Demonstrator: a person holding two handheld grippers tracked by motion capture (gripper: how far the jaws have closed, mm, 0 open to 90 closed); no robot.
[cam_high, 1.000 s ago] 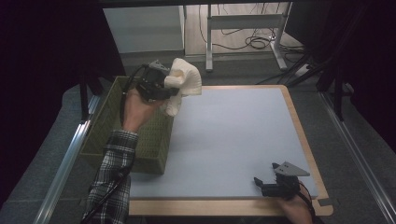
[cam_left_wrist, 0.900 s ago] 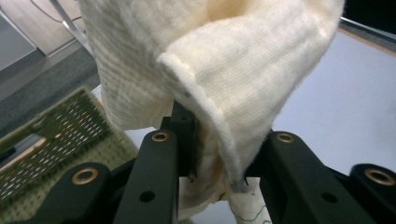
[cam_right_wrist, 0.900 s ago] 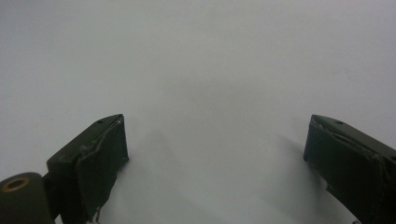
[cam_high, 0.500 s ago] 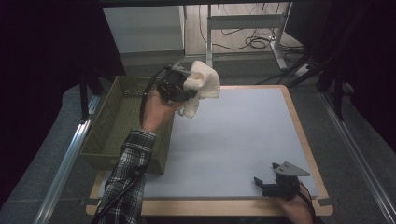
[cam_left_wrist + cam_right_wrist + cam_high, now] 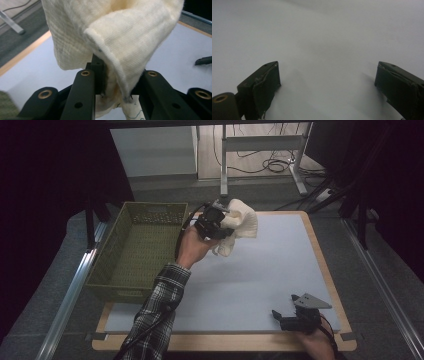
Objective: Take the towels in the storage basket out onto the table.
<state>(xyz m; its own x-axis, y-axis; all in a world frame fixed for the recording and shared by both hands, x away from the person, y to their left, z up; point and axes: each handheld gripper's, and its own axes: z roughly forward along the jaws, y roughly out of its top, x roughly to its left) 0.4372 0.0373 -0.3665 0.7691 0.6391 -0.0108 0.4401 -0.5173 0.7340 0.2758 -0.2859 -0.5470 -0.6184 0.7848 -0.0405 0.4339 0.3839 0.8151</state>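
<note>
From above, the left gripper (image 5: 220,222) is holding a cream cloth (image 5: 239,222) in the air over the far left part of the mat (image 5: 280,270), just beside the far right corner of the green basket (image 5: 135,250). The cloth is bunching around the jaws and drooping below them, clear of the mat. The hand (image 5: 192,247) behind the gripper is coming out of a checked sleeve (image 5: 155,315) that is crossing the mat's near left part. The basket is sitting at the mat's left edge, partly over the board's (image 5: 320,250) side. At the near right corner the right gripper (image 5: 280,316) is lying low on the mat, well apart from the cloth, with its grey plate (image 5: 311,301) on top.

In the left gripper view, the left gripper (image 5: 117,82) is clamping the cloth (image 5: 120,37): a folded hem is running down between the two black jaws, and the rest is billowing up and over them. The mat (image 5: 175,57) is showing pale behind, and the tip of the right gripper (image 5: 203,60) is poking in at the right edge.

In the right gripper view, the right gripper (image 5: 327,80) is standing with its jaws wide apart and nothing between them, just the bare mat (image 5: 324,37) stretching ahead.
</note>
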